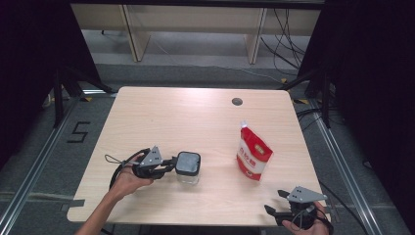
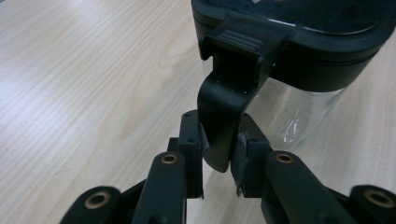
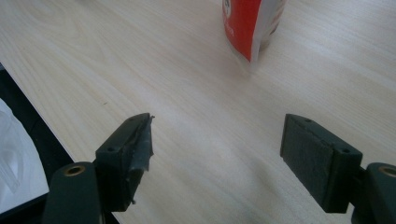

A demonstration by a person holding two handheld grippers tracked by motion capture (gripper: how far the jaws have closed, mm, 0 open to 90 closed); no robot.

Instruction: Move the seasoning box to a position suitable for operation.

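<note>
Clear square plastic container (image 1: 188, 172) with a black clip-on lid (image 1: 188, 163) stands near the table's (image 1: 195, 122) front left, where your left gripper (image 1: 169, 163) has its jaws clenched on the black lid latch (image 2: 223, 116) hanging from the lid's edge. You appear to be unlatching the lid; next, swing that flap outward and up without tipping the container. One container, one red-and-white stand-up pouch (image 1: 253, 152) to its right, two grippers; your right gripper (image 1: 274, 201), jaws released, waits beyond the pouch.

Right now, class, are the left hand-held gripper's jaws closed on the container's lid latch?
Yes: the left hand-held gripper pinches the black latch hanging from the container's lid.
</note>
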